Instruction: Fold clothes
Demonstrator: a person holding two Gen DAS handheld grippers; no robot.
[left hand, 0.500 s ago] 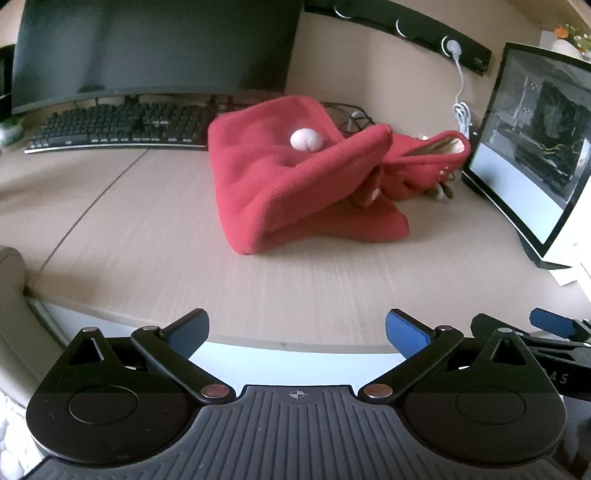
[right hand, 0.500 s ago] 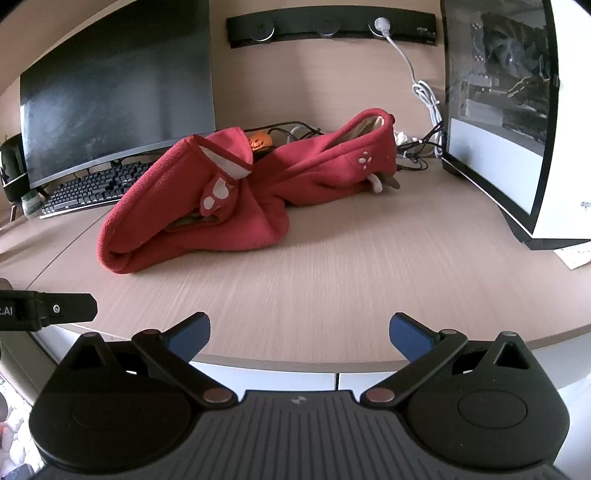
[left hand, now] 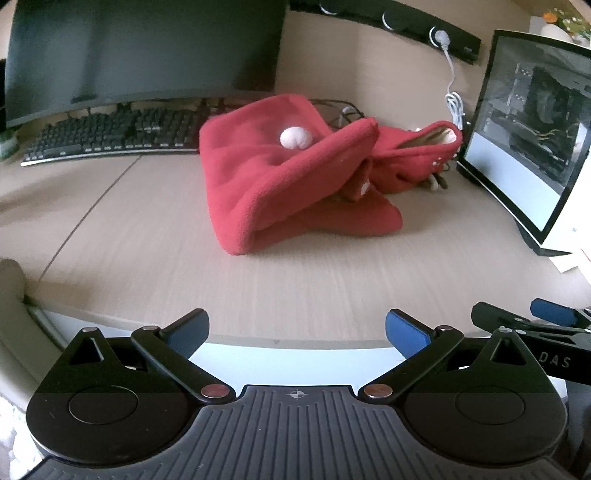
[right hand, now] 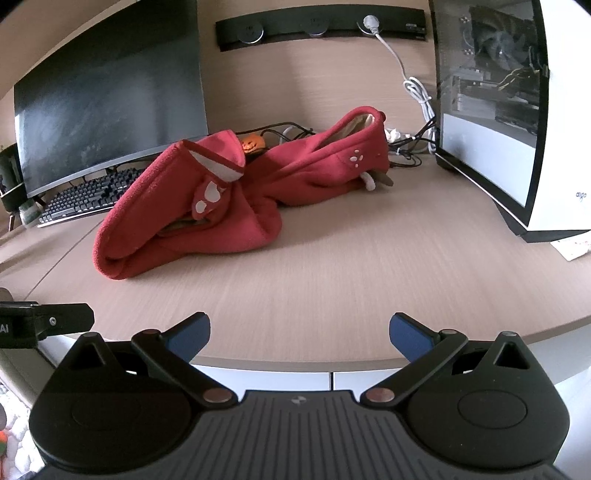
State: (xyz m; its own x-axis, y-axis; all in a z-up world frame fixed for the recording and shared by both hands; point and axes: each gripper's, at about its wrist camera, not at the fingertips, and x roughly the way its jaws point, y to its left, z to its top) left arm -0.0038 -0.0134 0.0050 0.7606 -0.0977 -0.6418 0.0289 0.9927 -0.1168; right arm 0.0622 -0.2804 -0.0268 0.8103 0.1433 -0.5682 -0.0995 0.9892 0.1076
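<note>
A red fleece garment [left hand: 266, 184] with a white pompom [left hand: 295, 137] lies bunched in a heap on the wooden desk [left hand: 147, 251]. From the right wrist view the garment [right hand: 229, 206] shows white paw prints and a beige-lined hood. My left gripper [left hand: 295, 330] hovers open at the desk's near edge, well short of the cloth, holding nothing. My right gripper [right hand: 298, 332] is likewise open and empty at the front edge, and appears at the lower right of the left wrist view [left hand: 532, 317].
A dark monitor [left hand: 140, 51] and black keyboard [left hand: 110, 136] stand behind the garment on the left. A glass-sided computer case [right hand: 491, 99] stands on the right, with cables [right hand: 417, 96] and a wall power strip [right hand: 317, 26] behind. Papers [right hand: 570, 247] lie beside the case.
Both grippers have shifted only slightly toward the desk; the garment lies as before.
</note>
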